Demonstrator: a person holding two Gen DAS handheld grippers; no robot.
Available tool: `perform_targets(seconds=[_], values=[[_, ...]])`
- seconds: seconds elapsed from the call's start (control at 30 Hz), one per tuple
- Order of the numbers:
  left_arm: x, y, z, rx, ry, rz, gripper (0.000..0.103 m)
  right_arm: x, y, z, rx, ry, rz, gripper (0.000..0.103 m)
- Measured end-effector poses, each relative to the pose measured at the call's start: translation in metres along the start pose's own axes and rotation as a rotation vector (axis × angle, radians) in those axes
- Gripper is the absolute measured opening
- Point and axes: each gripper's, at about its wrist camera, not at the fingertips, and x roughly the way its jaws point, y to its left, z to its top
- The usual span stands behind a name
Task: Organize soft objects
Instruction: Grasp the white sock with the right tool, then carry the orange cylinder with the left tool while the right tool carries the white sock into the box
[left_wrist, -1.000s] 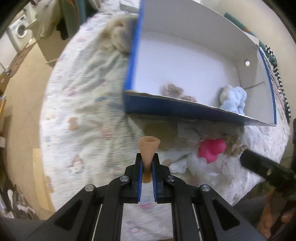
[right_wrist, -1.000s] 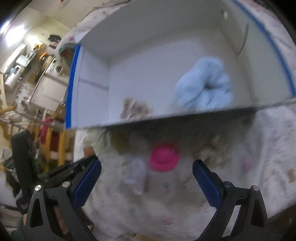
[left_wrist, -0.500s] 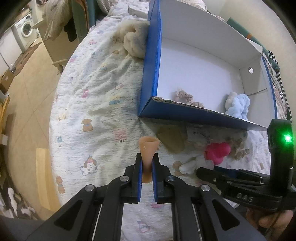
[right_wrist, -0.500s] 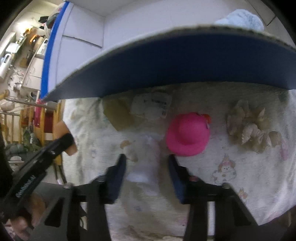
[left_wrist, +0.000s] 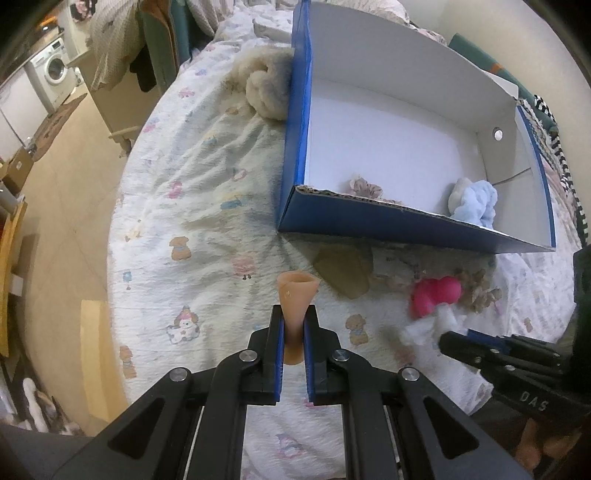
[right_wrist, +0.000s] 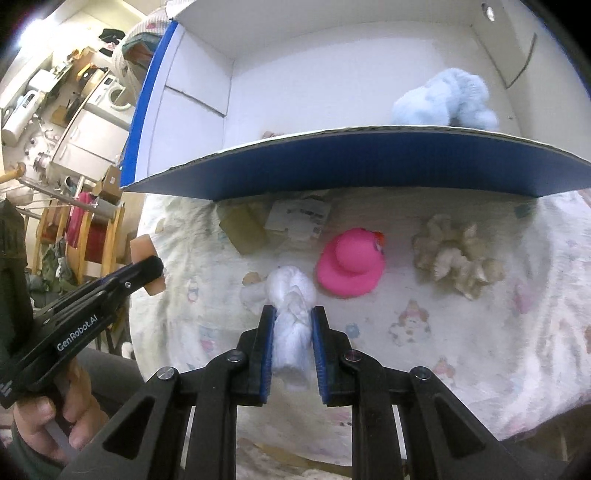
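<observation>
My left gripper (left_wrist: 294, 321) is shut on a tan cone-shaped soft piece (left_wrist: 296, 295), held above the bedspread in front of the blue box (left_wrist: 369, 225). My right gripper (right_wrist: 293, 317) is shut on a white knotted cloth (right_wrist: 291, 306), just in front of a pink rubber duck (right_wrist: 351, 264). A beige scrunchie (right_wrist: 456, 258) lies right of the duck. In the box lie a light blue fluffy cloth (right_wrist: 443, 101) and a small patterned scrunchie (left_wrist: 364, 184). The right gripper also shows in the left wrist view (left_wrist: 448, 338).
An olive pouch (right_wrist: 243, 229) and a paper label (right_wrist: 299, 218) lie against the box's front wall. A cream knotted plush (left_wrist: 264, 88) sits left of the box. The bed edge drops to the floor (left_wrist: 70, 206) on the left. A washing machine (left_wrist: 53, 79) stands far left.
My right gripper has closed on the white cloth and lifted it a little. The left gripper still holds the tan cone and has pulled back slightly from the box.
</observation>
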Motion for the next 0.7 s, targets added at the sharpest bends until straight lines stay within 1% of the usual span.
perform_targets(seconds=[0.1, 0.27, 0.33, 0.4, 0.47, 0.53, 0.6, 0.7], values=[[-0.005, -0.001, -0.002, 0.007, -0.021, 0.011, 0.009, -0.004, -0.006, -0.004, 0.005, -0.013, 0.006, 0.021], [-0.009, -0.005, -0.004, 0.042, -0.047, 0.061, 0.009, -0.027, -0.007, -0.006, 0.009, -0.063, 0.030, 0.021], [-0.013, -0.005, -0.004, 0.039, -0.059, 0.072, 0.009, -0.035, -0.006, -0.005, 0.010, -0.088, 0.044, 0.021], [-0.026, -0.004, -0.002, 0.019, -0.082, 0.047, 0.009, -0.050, -0.007, -0.004, 0.010, -0.120, 0.055, 0.021], [-0.038, -0.008, 0.001, 0.021, -0.109, 0.041, 0.009, -0.066, -0.009, -0.002, 0.012, -0.158, 0.063, 0.021], [-0.051, -0.014, 0.008, 0.033, -0.149, 0.055, 0.009, -0.082, -0.011, 0.003, 0.023, -0.198, 0.067, 0.021], [-0.066, -0.020, 0.019, 0.033, -0.190, 0.044, 0.009, -0.096, -0.010, 0.011, 0.028, -0.243, 0.073, 0.021], [-0.076, -0.030, 0.036, 0.057, -0.218, 0.032, 0.009, -0.115, -0.009, 0.025, 0.033, -0.307, 0.066, 0.021]])
